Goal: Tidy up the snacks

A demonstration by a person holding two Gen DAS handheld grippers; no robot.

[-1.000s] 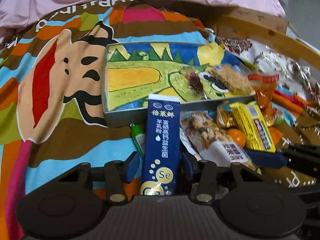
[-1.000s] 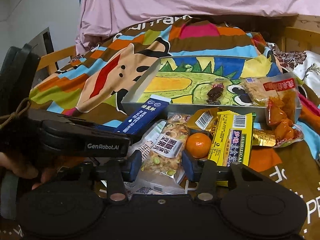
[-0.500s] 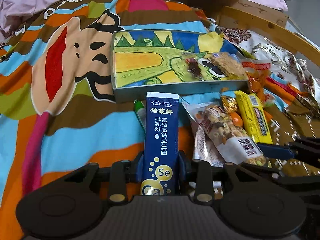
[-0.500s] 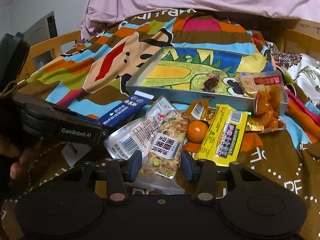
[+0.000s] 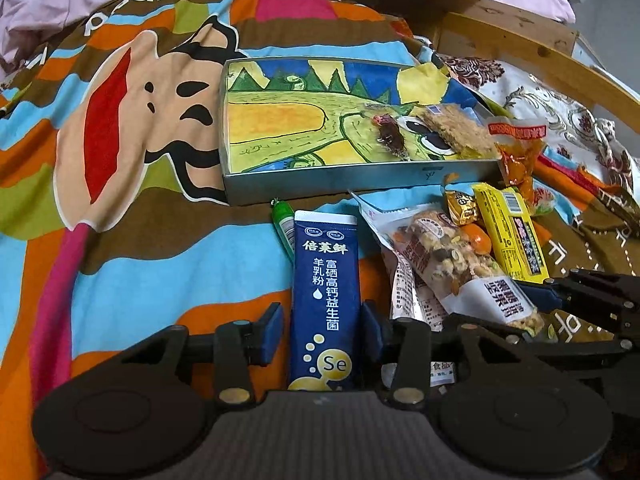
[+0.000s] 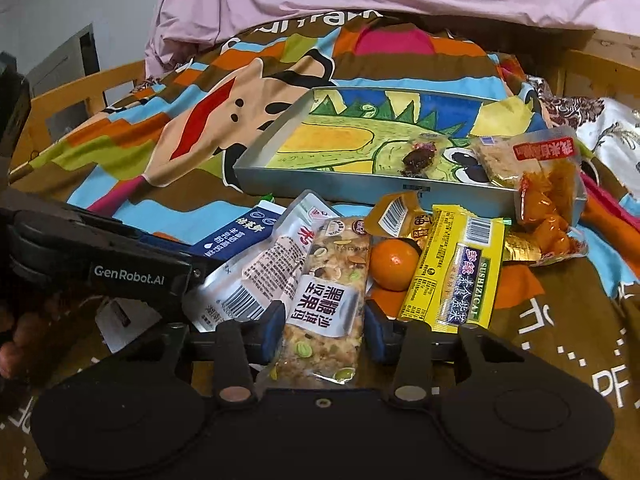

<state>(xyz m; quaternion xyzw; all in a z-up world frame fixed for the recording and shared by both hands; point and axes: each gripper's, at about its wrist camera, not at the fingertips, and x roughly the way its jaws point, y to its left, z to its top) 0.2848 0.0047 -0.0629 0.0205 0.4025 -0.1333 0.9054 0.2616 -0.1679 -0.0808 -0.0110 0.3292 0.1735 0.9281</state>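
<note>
A blue sachet (image 5: pixel 324 292) with white print lies on the bedspread between the fingers of my left gripper (image 5: pixel 323 330); the jaws stand open beside it with small gaps. A clear nut bar packet (image 6: pixel 326 300) lies between the fingers of my right gripper (image 6: pixel 322 330), also open around it. A grey tray (image 5: pixel 360 182) with a dinosaur drawing holds a dark wrapped sweet (image 5: pixel 390 134) and a cracker pack (image 5: pixel 456 128). The blue sachet (image 6: pixel 236 236) shows in the right wrist view under my left gripper's body.
A yellow snack bar (image 6: pixel 456 276), a small orange (image 6: pixel 392 264), a white pouch (image 6: pixel 256 276), a gold sweet (image 6: pixel 396 216) and an orange-filled bag (image 6: pixel 548 196) lie in front of the tray. A green tube (image 5: pixel 284 220) lies by the sachet. Wooden bed rails (image 5: pixel 520 52) edge the bedspread.
My left gripper closed on the blue sachet and drew back, then its jaws opened a little. My right gripper moved forward around the nut bar packet.
</note>
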